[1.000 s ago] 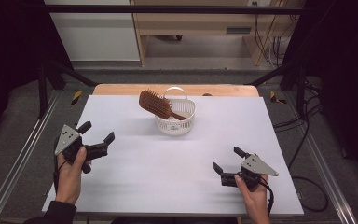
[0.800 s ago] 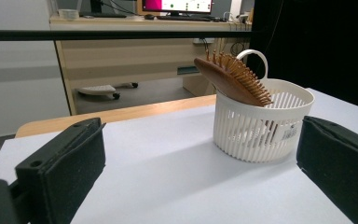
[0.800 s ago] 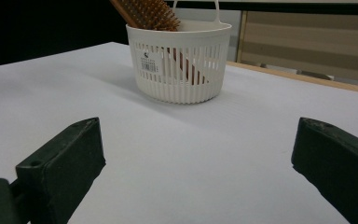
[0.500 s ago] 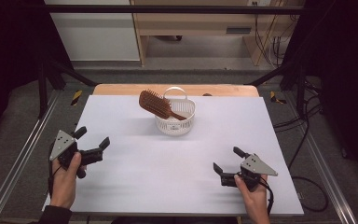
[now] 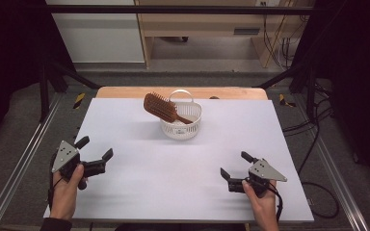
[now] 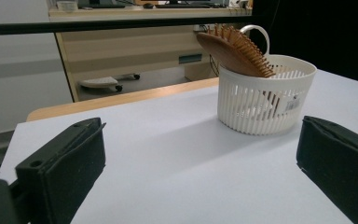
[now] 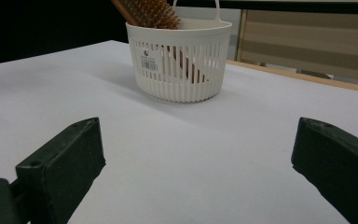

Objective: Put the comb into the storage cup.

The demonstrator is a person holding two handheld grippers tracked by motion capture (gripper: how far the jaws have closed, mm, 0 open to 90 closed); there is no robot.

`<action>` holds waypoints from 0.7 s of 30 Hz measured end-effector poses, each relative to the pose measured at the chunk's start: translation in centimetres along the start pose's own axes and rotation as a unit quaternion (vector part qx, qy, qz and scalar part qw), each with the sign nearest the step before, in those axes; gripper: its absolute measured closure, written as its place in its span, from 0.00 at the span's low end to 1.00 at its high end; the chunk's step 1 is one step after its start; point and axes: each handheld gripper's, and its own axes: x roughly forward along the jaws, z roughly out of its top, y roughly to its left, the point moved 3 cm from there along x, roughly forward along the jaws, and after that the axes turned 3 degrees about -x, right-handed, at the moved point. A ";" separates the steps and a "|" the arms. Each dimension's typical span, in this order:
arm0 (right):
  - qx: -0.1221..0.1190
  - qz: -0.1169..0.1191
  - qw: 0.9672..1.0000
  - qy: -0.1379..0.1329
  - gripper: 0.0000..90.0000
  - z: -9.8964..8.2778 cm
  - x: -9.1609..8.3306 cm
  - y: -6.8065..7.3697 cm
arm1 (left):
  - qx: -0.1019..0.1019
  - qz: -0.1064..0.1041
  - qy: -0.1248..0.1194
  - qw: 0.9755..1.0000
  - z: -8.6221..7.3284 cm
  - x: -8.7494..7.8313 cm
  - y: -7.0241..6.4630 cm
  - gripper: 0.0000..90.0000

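Left tool [image 5: 95,155] drifted outward and back toward near desk edge since earlier frame; right tool [image 5: 233,167] unmoved. Both jaws wide, holding nothing, well apart from basket [image 5: 181,126]. Hairbrush [image 5: 162,108] leans in basket at far middle of desk [image 5: 289,144], head over rim. Placing looks done; hands probably retreating, nothing obviously left.

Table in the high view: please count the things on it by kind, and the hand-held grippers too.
Hairbrush: 1
Basket: 1
Hand-held gripper: 2, the left hand-held gripper and the right hand-held gripper, both open
Total: 4
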 end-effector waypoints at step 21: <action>-0.002 -0.002 1.000 -0.001 0.03 0.0 -0.1 0.0 | -0.005 0.019 -0.008 1.000 -1.8 -2.0 0.8 0.01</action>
